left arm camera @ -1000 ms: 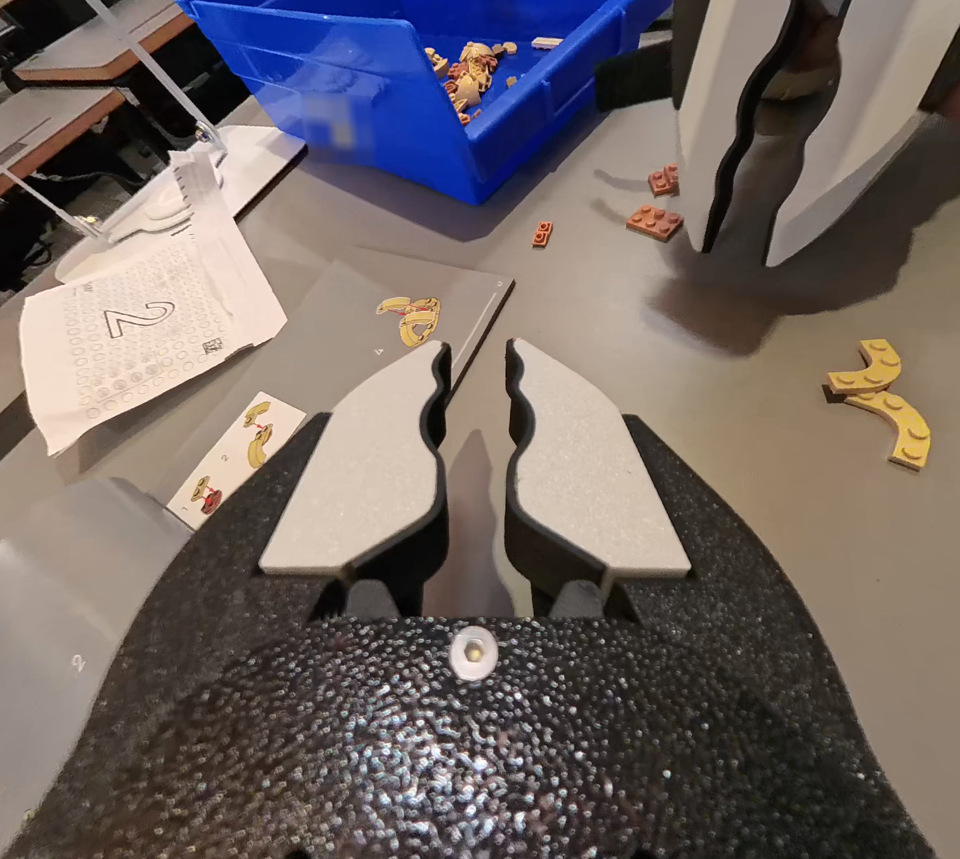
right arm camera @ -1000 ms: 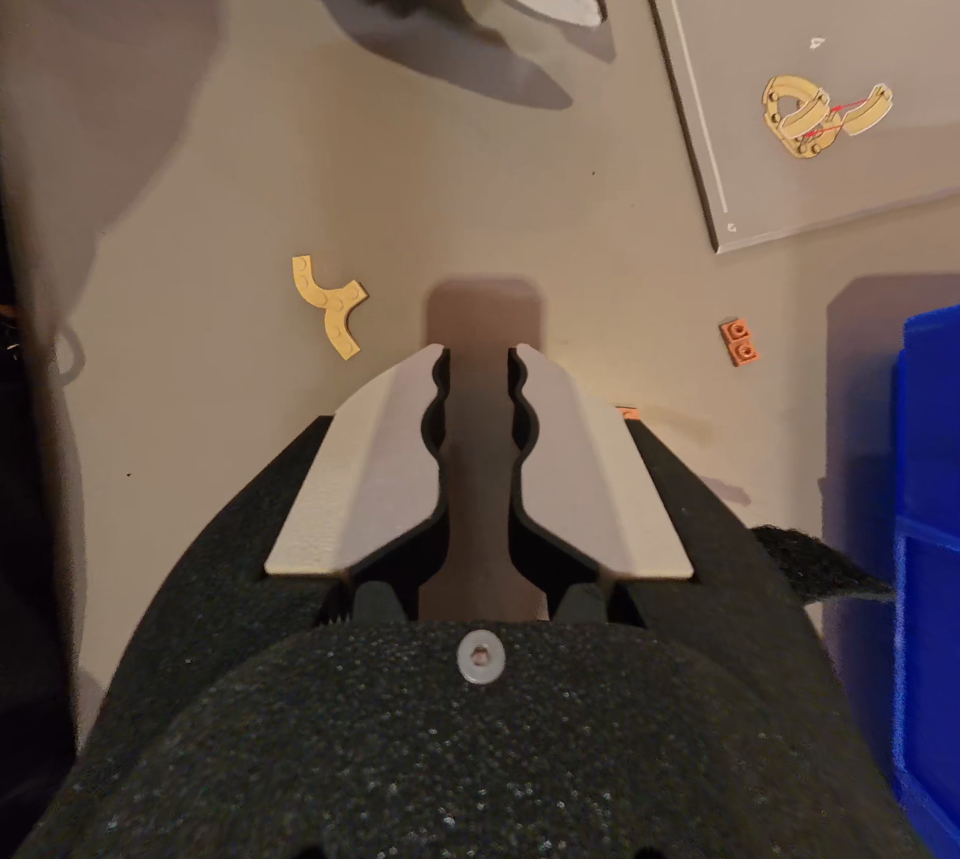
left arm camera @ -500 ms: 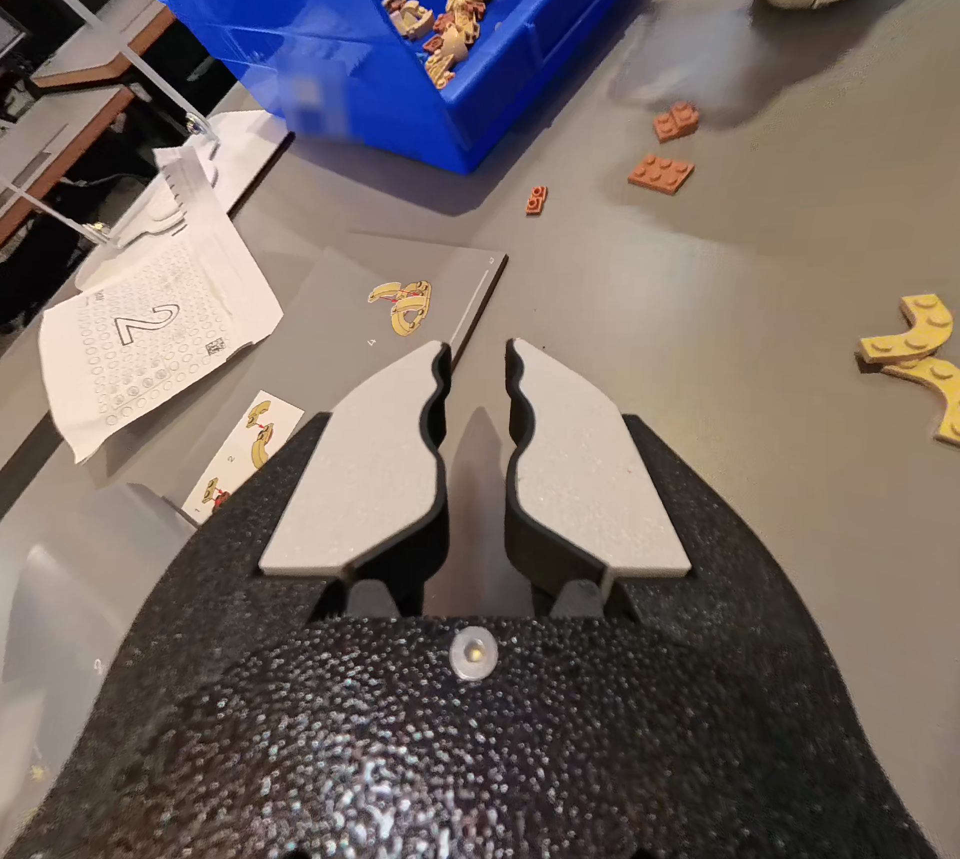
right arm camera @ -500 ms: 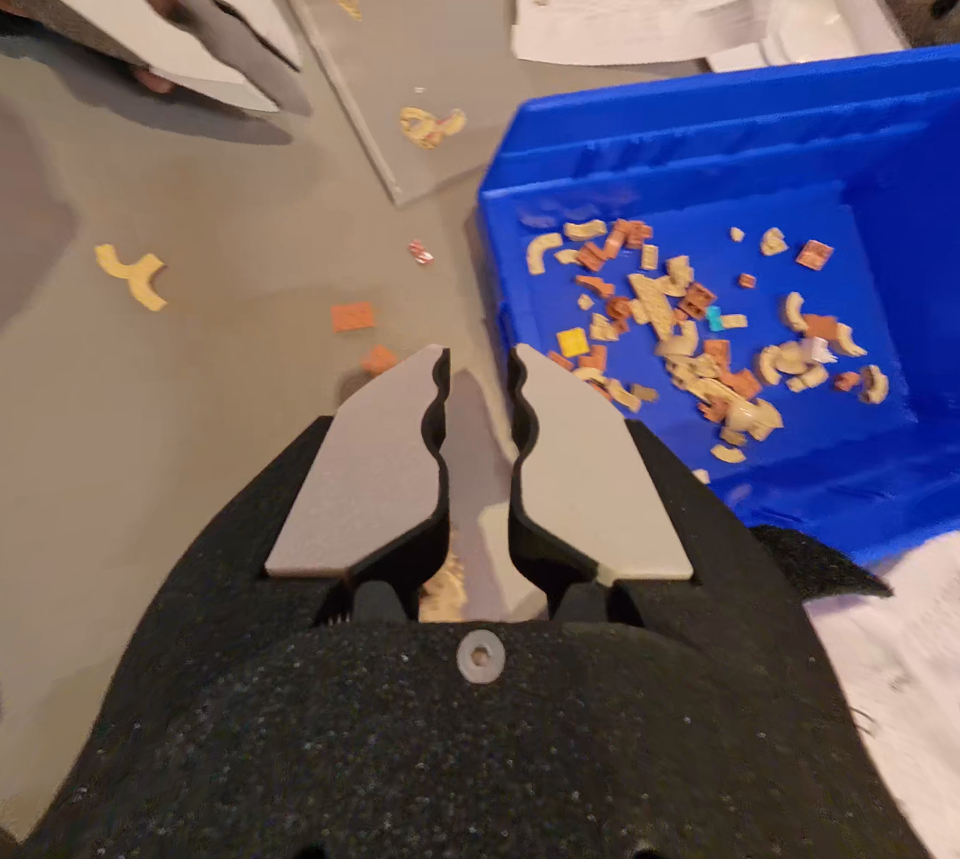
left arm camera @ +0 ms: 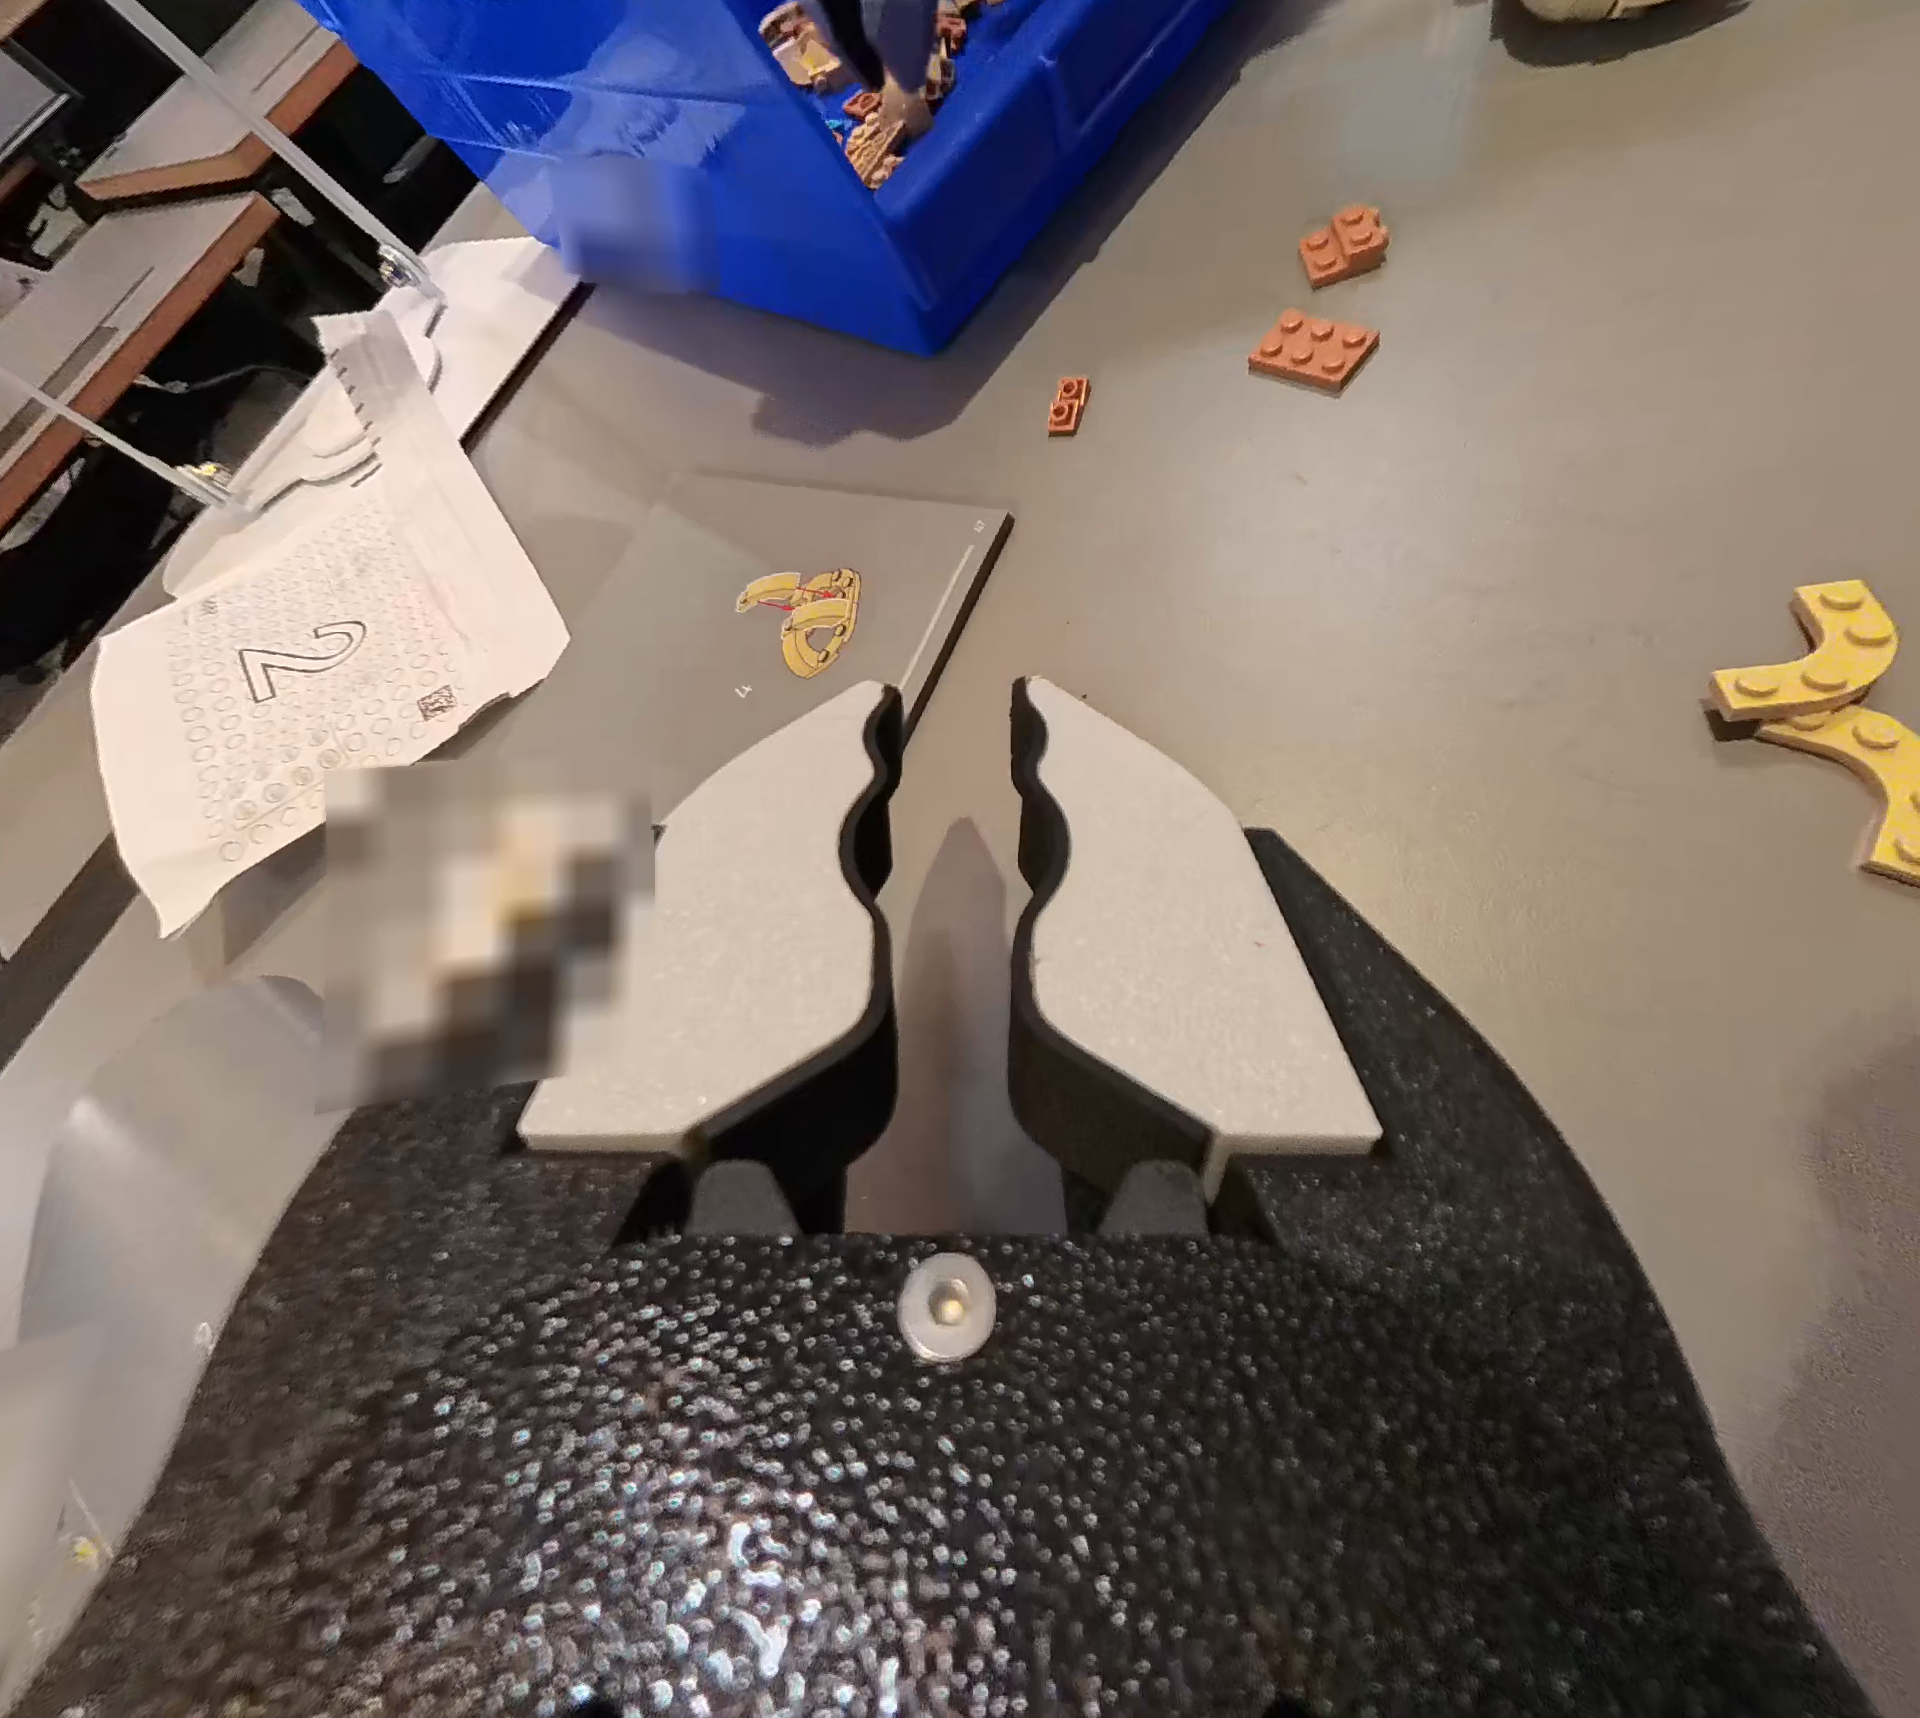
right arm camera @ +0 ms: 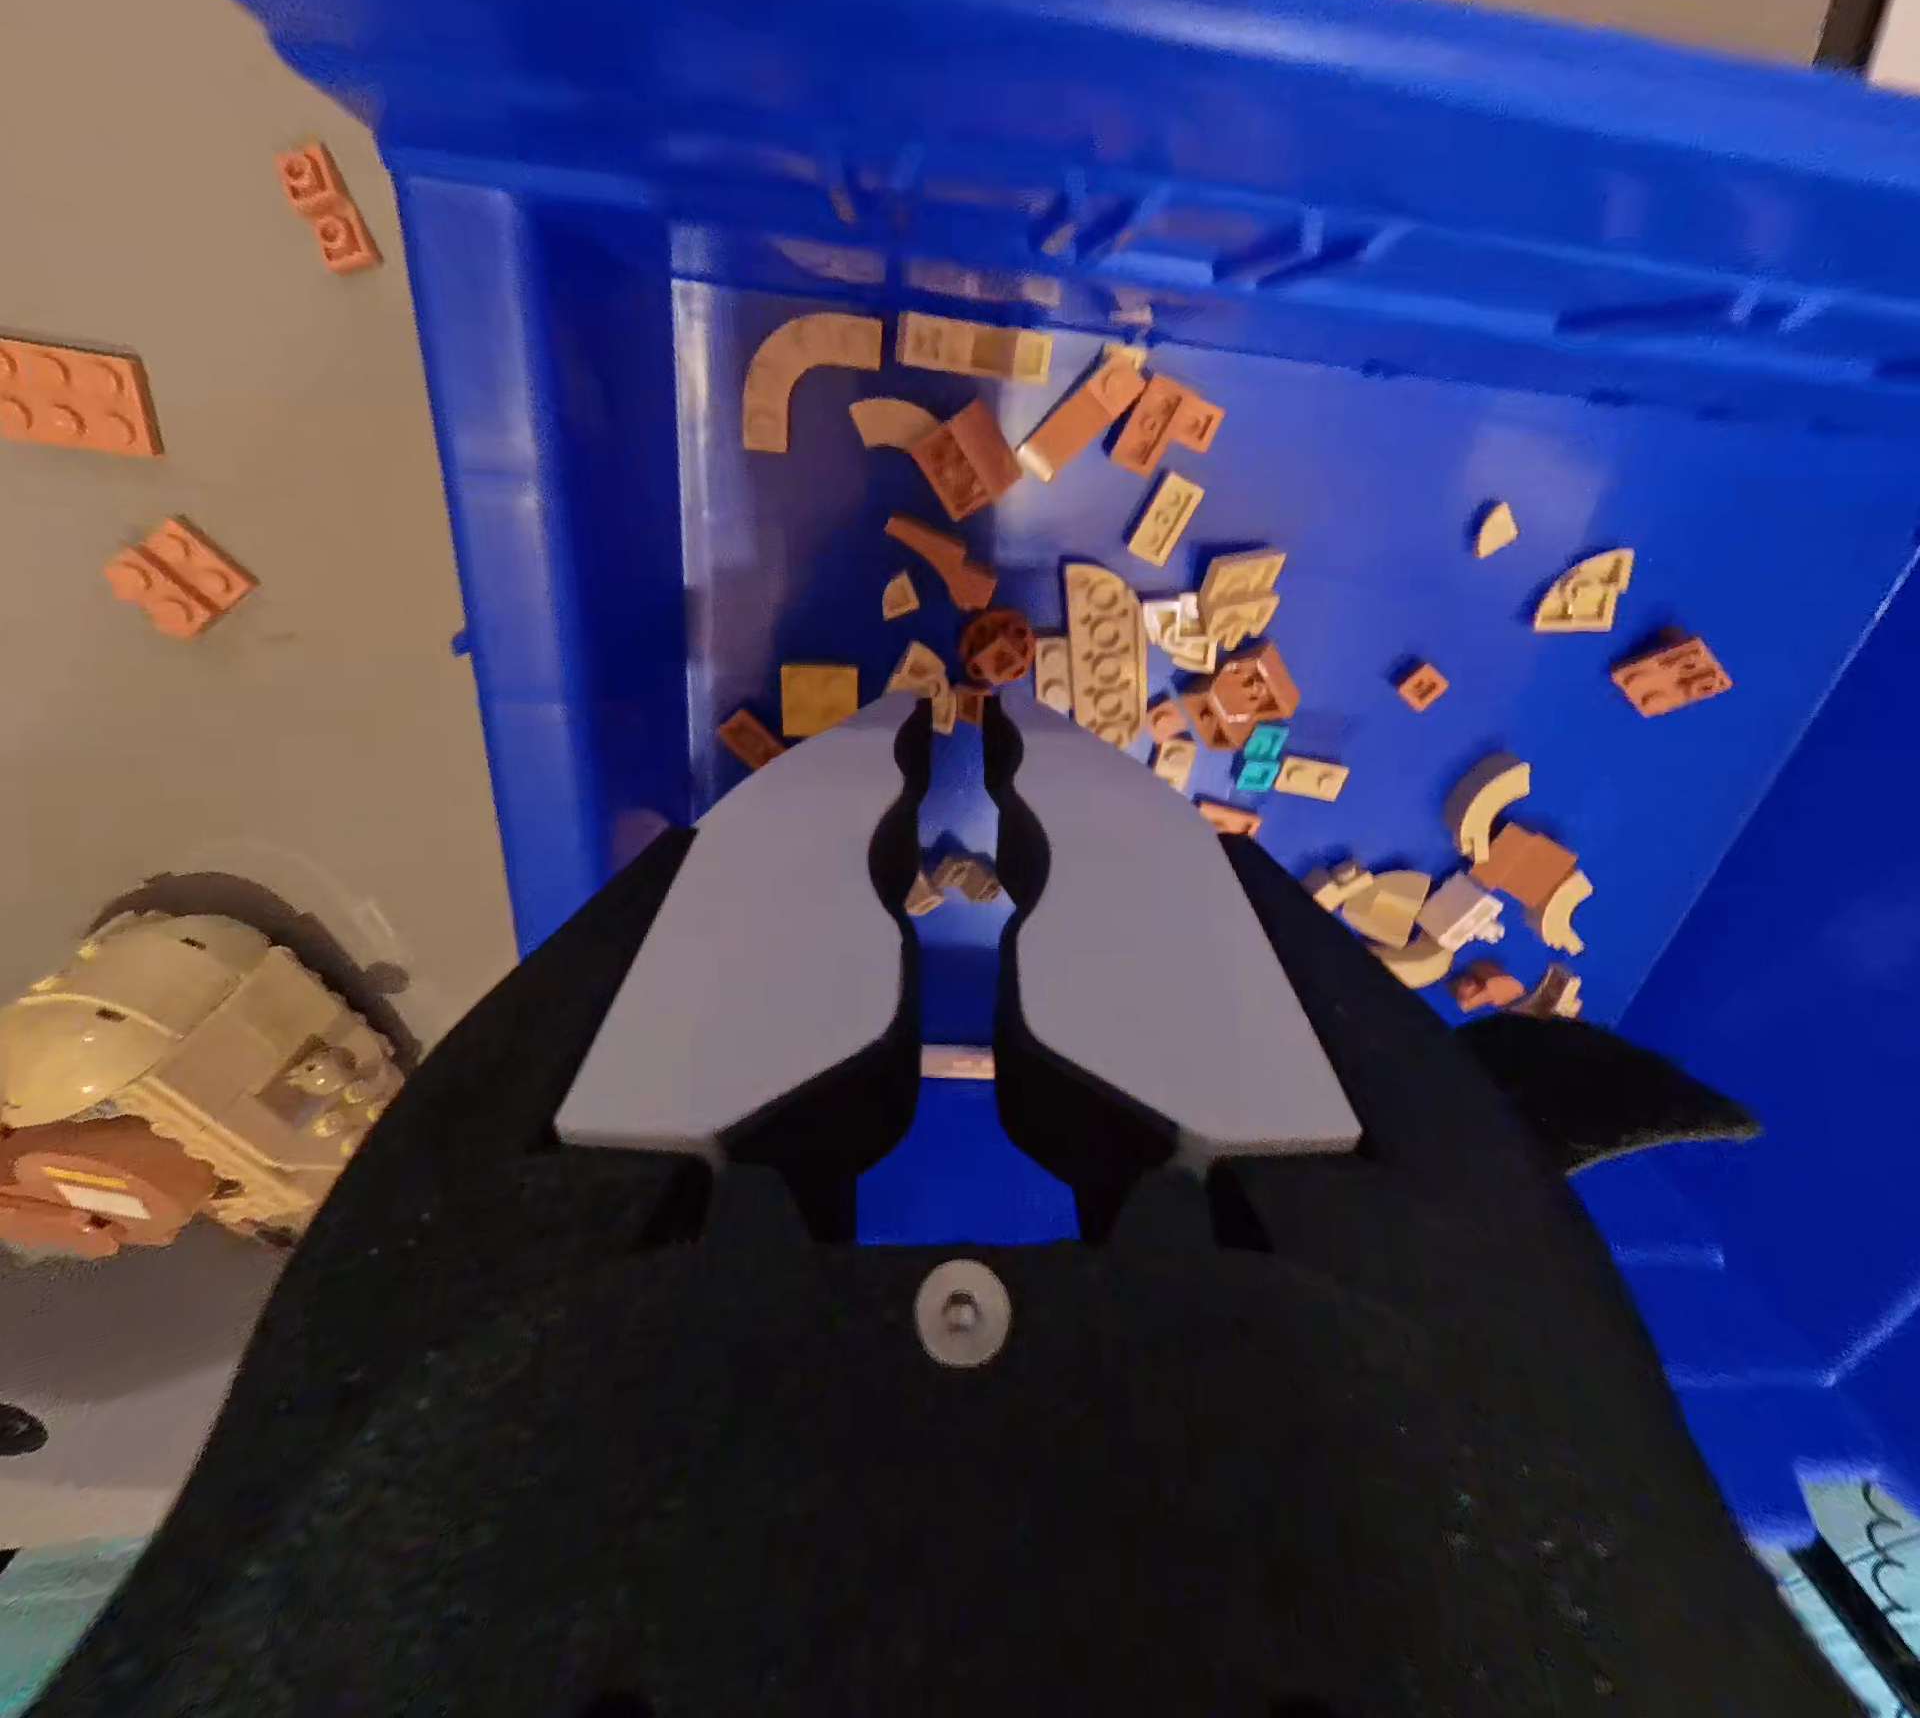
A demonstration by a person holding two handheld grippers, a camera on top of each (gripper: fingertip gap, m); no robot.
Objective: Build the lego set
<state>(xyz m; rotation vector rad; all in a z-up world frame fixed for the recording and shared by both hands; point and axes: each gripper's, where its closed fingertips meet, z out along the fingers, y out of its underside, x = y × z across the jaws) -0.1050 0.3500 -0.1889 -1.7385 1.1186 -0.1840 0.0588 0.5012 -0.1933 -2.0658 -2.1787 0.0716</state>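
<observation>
Right claw (right arm camera: 957,712) hemmed by blue bin (right arm camera: 1039,110) walls (bricks crowd its tips), bare table (left arm camera: 1455,525) beyond left claw (left arm camera: 956,692)

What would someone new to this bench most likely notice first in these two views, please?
Probably the blue bin at the table's far side, its floor strewn with small tan and brown lego pieces, and the right gripper reaching down among them, fingers slightly apart. Next, the yellow curved plates lying on the grey table to the right of the idle, open left gripper.

glossy blue plastic bin (right arm camera: 1039,110); matt grey tabletop (left arm camera: 1455,525); creased white paper sheet (left arm camera: 312,712).
</observation>
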